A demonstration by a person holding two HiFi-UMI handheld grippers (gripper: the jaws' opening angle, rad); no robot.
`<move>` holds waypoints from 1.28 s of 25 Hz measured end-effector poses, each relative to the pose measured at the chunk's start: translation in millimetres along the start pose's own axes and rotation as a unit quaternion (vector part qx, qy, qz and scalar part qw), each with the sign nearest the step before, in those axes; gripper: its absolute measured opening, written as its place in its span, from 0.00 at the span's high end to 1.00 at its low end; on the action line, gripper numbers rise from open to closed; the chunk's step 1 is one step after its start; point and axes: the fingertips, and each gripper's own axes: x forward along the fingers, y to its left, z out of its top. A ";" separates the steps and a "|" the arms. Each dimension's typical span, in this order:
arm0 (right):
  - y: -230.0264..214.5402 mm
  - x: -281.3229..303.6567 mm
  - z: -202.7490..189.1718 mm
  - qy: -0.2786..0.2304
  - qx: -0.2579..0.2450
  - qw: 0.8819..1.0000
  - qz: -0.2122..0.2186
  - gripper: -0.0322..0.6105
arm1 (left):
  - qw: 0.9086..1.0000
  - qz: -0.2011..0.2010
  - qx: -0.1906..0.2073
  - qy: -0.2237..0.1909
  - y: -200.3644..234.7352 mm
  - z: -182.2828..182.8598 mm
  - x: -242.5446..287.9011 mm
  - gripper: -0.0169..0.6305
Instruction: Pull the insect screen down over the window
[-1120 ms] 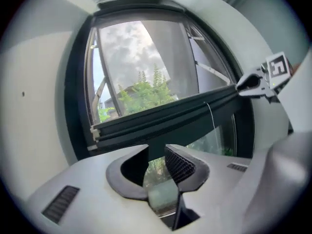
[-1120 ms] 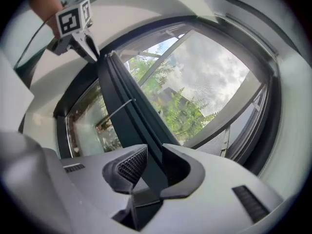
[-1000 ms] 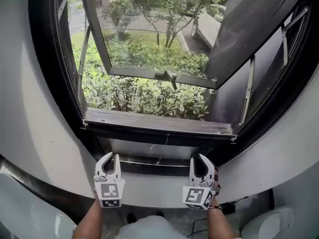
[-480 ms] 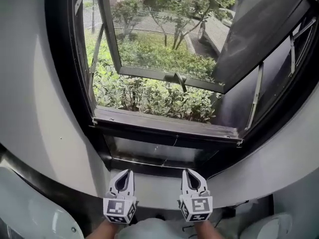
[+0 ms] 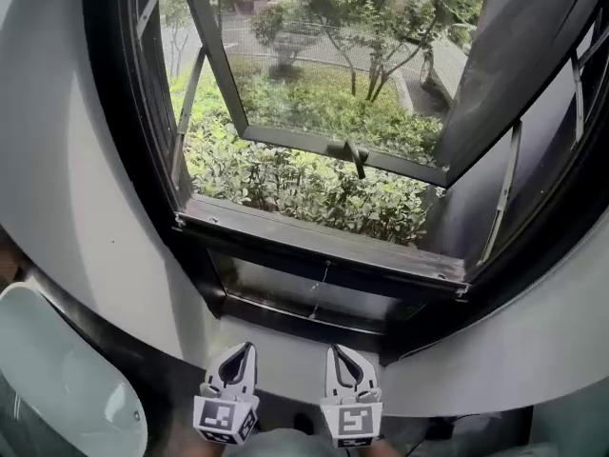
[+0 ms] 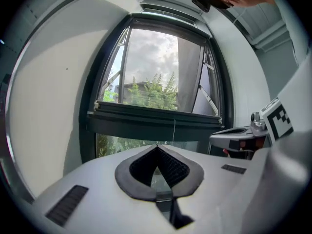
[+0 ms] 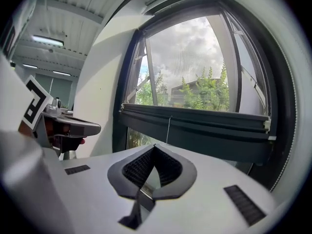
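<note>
Head view: the left gripper point(image 5: 245, 350) and right gripper point(image 5: 336, 350) sit low and side by side, pointing at the window point(image 5: 114, 160), well below the insect screen bar point(image 5: 324, 255).

Left gripper view: fingers point(image 6: 170, 167) closed, empty; the bar spans the frame ahead.

Right gripper view: fingers point(image 7: 165, 167) closed, empty; a pull cord point(image 7: 168, 128) hangs from the bar.

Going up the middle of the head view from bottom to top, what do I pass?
The left hand-held gripper and right hand-held gripper, lower glass pane, dark crossbar with cord, shrubs, sash handle, trees.
</note>
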 end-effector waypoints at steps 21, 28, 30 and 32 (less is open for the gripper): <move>2.1 -52.7 -39.5 -0.014 0.036 0.992 0.120 0.94 | 0.992 0.126 0.022 0.008 -61.4 -10.5 -70.5 0.95; 41.7 -102.6 -40.3 -0.013 0.023 0.992 0.119 0.94 | 0.992 0.118 0.039 0.007 -76.5 -18.9 -132.0 0.95; 63.2 -121.2 -38.2 -0.017 0.017 0.992 0.121 0.94 | 0.992 0.120 0.046 0.009 -77.1 -23.8 -160.8 0.95; 87.2 -142.0 -36.8 -0.014 0.016 0.992 0.122 0.94 | 0.991 0.123 0.048 0.015 -74.9 -31.2 -193.8 0.95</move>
